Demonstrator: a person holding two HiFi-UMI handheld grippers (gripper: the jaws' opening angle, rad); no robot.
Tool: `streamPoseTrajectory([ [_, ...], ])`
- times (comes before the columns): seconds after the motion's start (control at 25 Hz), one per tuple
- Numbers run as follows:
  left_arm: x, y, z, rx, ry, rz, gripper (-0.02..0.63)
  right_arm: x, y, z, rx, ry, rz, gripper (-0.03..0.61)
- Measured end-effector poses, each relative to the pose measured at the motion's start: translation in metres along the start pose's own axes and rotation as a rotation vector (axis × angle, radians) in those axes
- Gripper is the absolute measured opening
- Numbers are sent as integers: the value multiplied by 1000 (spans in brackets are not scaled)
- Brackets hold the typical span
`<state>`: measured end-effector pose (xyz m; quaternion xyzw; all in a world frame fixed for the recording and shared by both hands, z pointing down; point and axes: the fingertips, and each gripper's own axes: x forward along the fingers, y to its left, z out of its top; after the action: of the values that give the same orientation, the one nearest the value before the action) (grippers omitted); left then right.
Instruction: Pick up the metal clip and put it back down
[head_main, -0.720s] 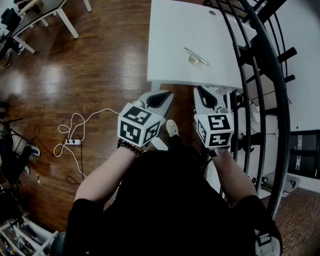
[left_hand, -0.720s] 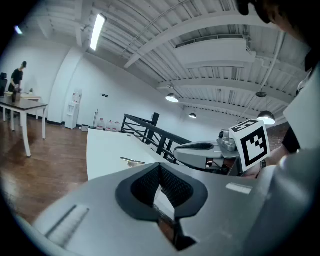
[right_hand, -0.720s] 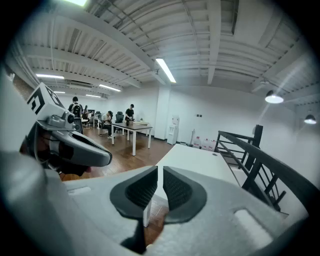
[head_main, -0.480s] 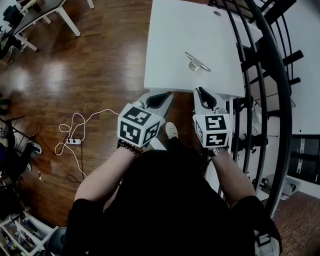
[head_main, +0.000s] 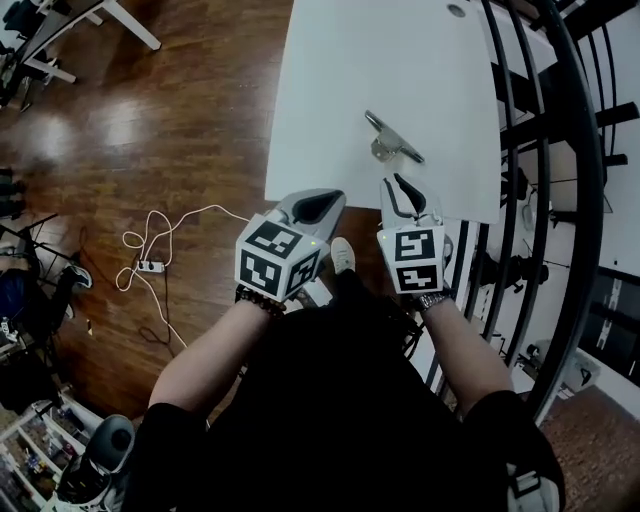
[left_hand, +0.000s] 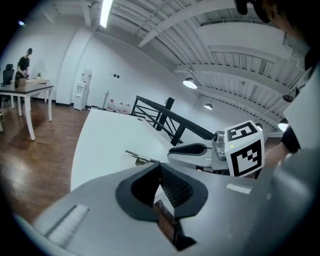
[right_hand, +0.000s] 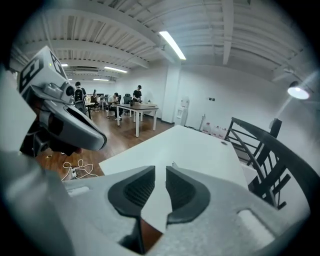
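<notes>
The metal clip (head_main: 392, 140) lies on the white table (head_main: 330, 90), near its front edge. My right gripper (head_main: 397, 185) hovers just short of it, over that edge, with a narrow bare gap between its pads, so it is open. In the right gripper view the clip (right_hand: 173, 164) peeks out just above the jaws (right_hand: 160, 172). To the left my left gripper (head_main: 330, 200) hangs at the table's front edge with its tips together and nothing in them. The left gripper view shows the clip (left_hand: 140, 157) beyond the shut tips (left_hand: 160, 167) and the right gripper (left_hand: 195, 149) beside it.
A black metal railing (head_main: 560, 150) runs along the table's right side. A white cable and power strip (head_main: 148, 266) lie on the wooden floor at the left. The person's shoe (head_main: 343, 255) shows below the table edge. Desks with people (right_hand: 127, 102) stand far off.
The table and clip have come nearer in the head view. Both grippers have moved forward, and the right one's tips now reach over the table's front edge.
</notes>
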<state>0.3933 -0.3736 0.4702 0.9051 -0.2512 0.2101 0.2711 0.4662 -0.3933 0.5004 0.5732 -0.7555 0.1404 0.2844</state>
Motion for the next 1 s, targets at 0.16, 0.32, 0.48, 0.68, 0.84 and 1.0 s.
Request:
streamPoseTrajectory([
  [0.16, 28, 10, 0, -43, 29, 25, 15, 30, -19, -18, -58, 55, 13, 55],
  [0.32, 50, 22, -4, -91, 58, 53, 15, 59, -36, -36, -115, 100, 27, 62],
  [0.48, 65, 31, -10, -122, 82, 78, 15, 82, -42, -50, -199, 128, 45, 91],
  [0.68, 71, 42, -18, -150, 108, 102, 15, 105, -42, -61, -265, 151, 56, 106],
  [0.84, 73, 48, -22, -162, 121, 114, 15, 117, -42, -70, -288, 172, 65, 106],
  [1.0, 72, 51, -21, -168, 123, 128, 15, 123, -47, -73, -306, 183, 55, 103],
])
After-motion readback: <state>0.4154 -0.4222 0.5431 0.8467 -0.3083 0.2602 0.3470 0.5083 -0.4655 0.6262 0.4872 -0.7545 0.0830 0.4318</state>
